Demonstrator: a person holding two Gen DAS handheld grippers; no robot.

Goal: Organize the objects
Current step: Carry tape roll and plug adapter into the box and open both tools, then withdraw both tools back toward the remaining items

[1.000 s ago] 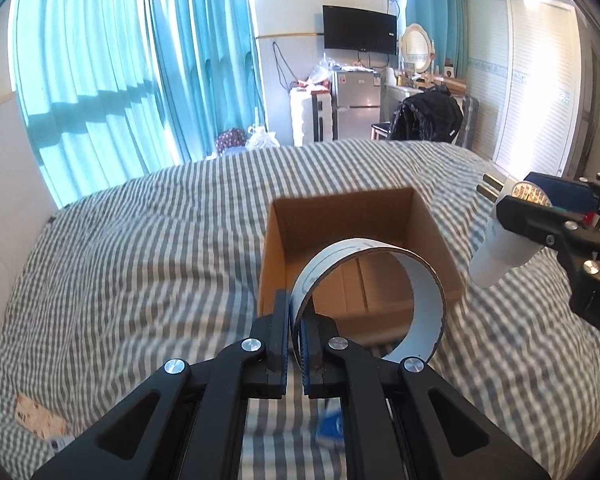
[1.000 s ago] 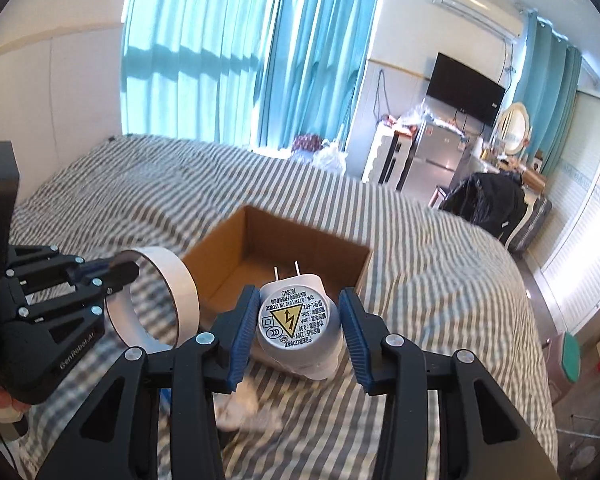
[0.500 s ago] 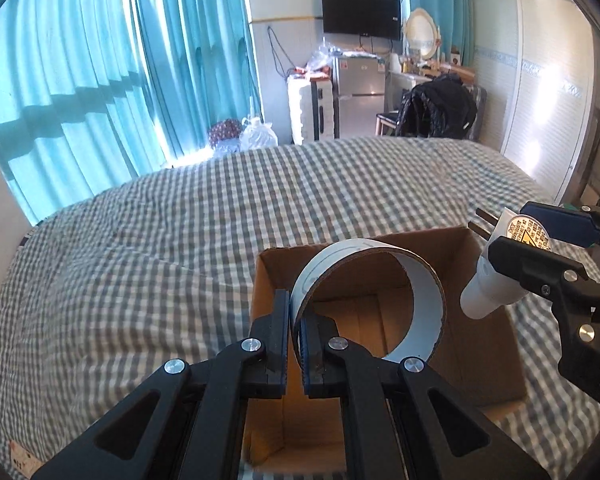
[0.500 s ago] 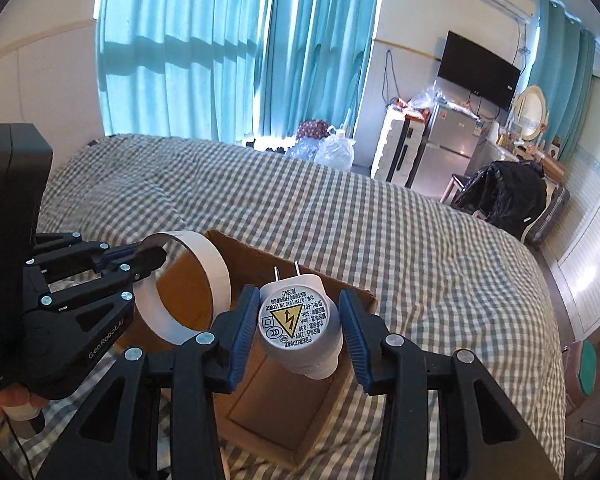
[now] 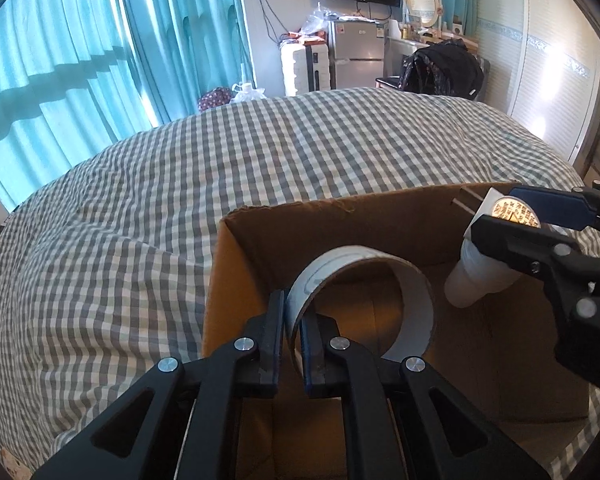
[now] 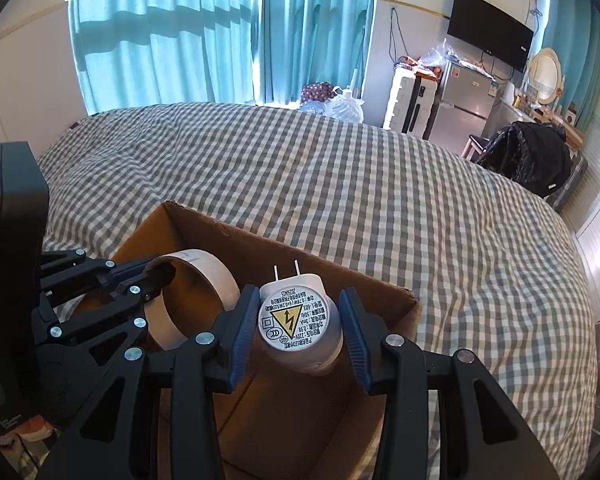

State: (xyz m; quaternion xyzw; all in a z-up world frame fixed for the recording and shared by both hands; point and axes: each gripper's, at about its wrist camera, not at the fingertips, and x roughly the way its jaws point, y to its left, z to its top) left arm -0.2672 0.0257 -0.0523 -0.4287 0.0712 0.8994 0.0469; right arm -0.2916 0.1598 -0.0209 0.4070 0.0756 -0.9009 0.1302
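Now both loads hang over the box: left gripper easing open around the ring's wall, right gripper clamped on the plug. Lower each before letting go, ring clear of the plug.

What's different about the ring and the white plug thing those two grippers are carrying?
The ring is a hollow, open band, its thin wall pinched by the left gripper. The plug is a solid white body with two metal prongs and a yellow warning label, and the right gripper grips it across its full width, jaws much wider apart. Both hang over the open cardboard box.
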